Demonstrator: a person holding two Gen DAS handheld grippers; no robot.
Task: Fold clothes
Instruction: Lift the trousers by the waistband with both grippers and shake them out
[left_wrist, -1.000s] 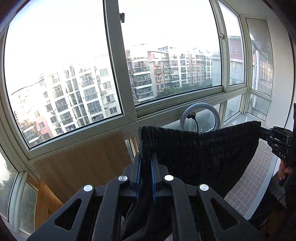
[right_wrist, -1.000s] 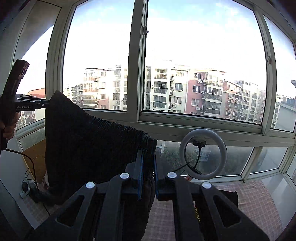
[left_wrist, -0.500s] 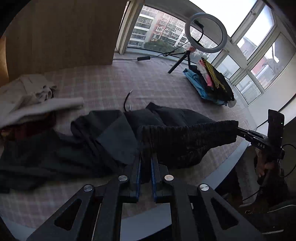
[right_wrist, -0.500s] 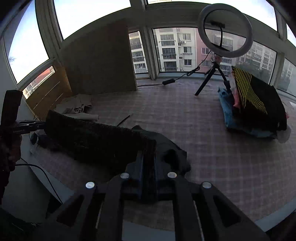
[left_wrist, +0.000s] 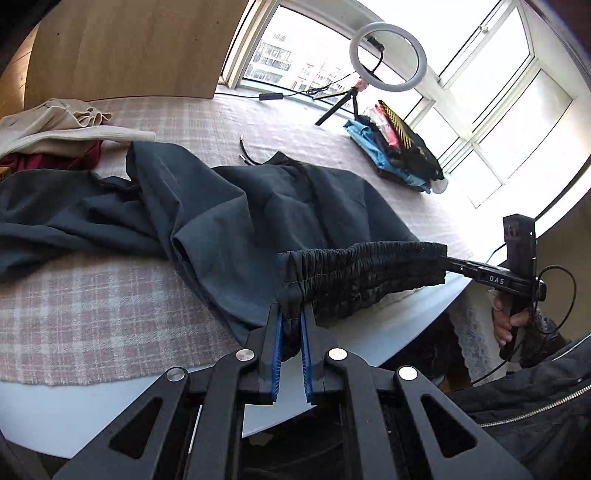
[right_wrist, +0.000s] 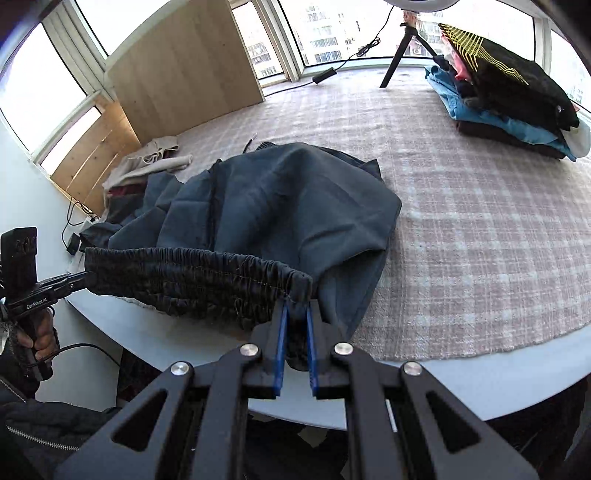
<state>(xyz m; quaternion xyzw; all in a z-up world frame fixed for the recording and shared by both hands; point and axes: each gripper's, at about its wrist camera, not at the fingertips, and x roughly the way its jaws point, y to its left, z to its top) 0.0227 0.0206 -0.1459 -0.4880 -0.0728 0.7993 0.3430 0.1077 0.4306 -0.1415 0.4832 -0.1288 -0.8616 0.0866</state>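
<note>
Left wrist view: the left gripper (left_wrist: 291, 312) clamps one end of the trousers' (left_wrist: 258, 206) waistband – legs spread over the table (left_wrist: 110, 295), near the ring light (left_wrist: 388, 55). Right wrist view: the right gripper (right_wrist: 295, 308) clamps the other end – the trousers (right_wrist: 277, 199) lie before the folded stack (right_wrist: 509, 96).

Right hand-held gripper (right_wrist: 295, 314) pinches dark trousers (right_wrist: 273, 199) waistband; left hand-held gripper (right_wrist: 83, 277) grips opposite end
</note>
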